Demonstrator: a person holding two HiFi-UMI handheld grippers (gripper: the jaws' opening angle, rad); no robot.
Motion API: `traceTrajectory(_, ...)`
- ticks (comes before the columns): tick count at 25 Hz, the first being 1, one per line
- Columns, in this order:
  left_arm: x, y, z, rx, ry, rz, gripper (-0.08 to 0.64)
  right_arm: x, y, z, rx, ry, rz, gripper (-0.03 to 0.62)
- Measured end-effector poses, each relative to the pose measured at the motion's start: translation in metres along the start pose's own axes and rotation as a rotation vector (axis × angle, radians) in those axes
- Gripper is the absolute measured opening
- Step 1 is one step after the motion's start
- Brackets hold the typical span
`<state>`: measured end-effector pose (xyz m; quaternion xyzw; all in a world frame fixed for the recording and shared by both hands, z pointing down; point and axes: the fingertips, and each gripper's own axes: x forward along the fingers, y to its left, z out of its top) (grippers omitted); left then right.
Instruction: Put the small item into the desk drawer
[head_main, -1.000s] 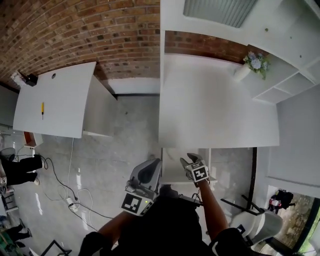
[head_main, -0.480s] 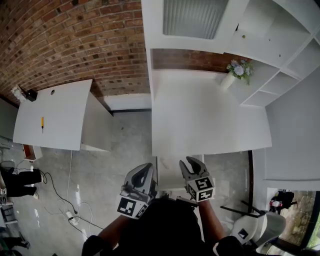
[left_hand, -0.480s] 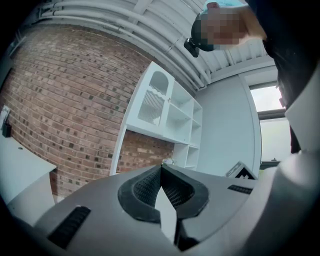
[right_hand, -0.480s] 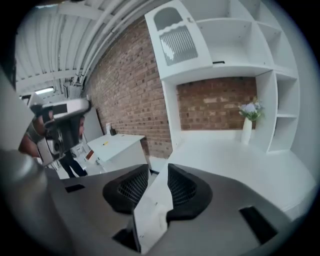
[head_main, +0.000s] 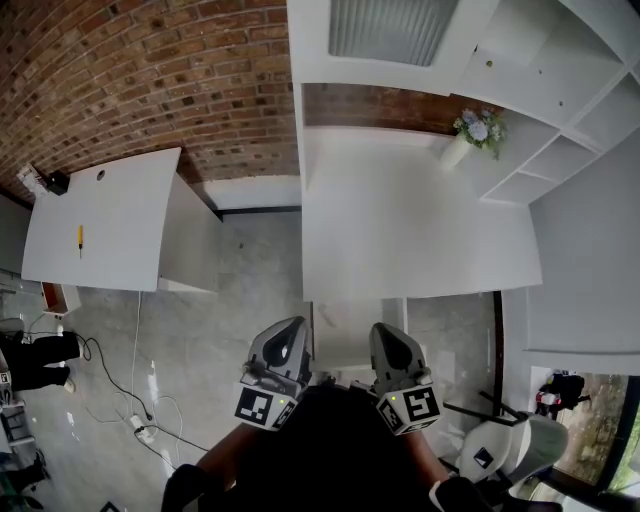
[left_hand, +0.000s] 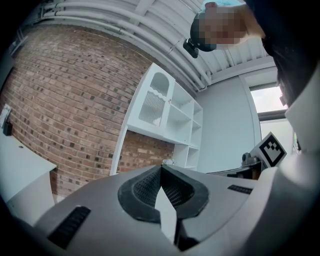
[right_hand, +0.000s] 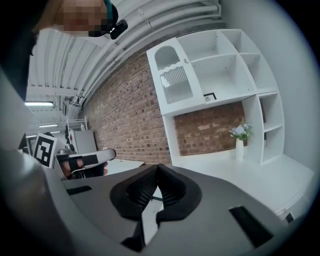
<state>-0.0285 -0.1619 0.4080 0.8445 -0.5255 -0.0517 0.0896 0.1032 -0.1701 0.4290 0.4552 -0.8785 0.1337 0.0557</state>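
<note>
The white desk (head_main: 410, 220) lies straight ahead, and a white drawer-like panel (head_main: 345, 335) juts from under its near edge. A small yellow item (head_main: 80, 238) lies on a separate white table (head_main: 120, 215) at the far left. Both grippers hang close to my body, short of the desk's front edge. My left gripper (head_main: 292, 328) (left_hand: 161, 166) is shut, its ribbed pads touching with nothing between them. My right gripper (head_main: 385, 332) (right_hand: 157, 166) is also shut and empty, pointing over the desk toward the brick wall.
A white vase of flowers (head_main: 470, 135) (right_hand: 239, 140) stands at the desk's back right, beside white shelves (head_main: 560, 100). Cables and a power strip (head_main: 140, 405) lie on the floor at the left. A chair (head_main: 505, 450) sits at the lower right.
The right gripper's jaws went from open to shut with nothing in them, and it drew back toward my body. The left gripper has hardly moved.
</note>
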Motion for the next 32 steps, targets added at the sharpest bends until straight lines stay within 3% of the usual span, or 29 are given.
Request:
traceTrajectory(5,-0.003,-0.006,-0.006,0.012,0.012,-0.028,0.023,0.001,0.005,-0.004,-0.005,0.003,-0.004,0.014)
traceTrajectory(32,-0.023,0.005,-0.006,-0.013,0.008,-0.004,0.022,0.007,0.024,-0.012,-0.046,0.041,0.001,0.014)
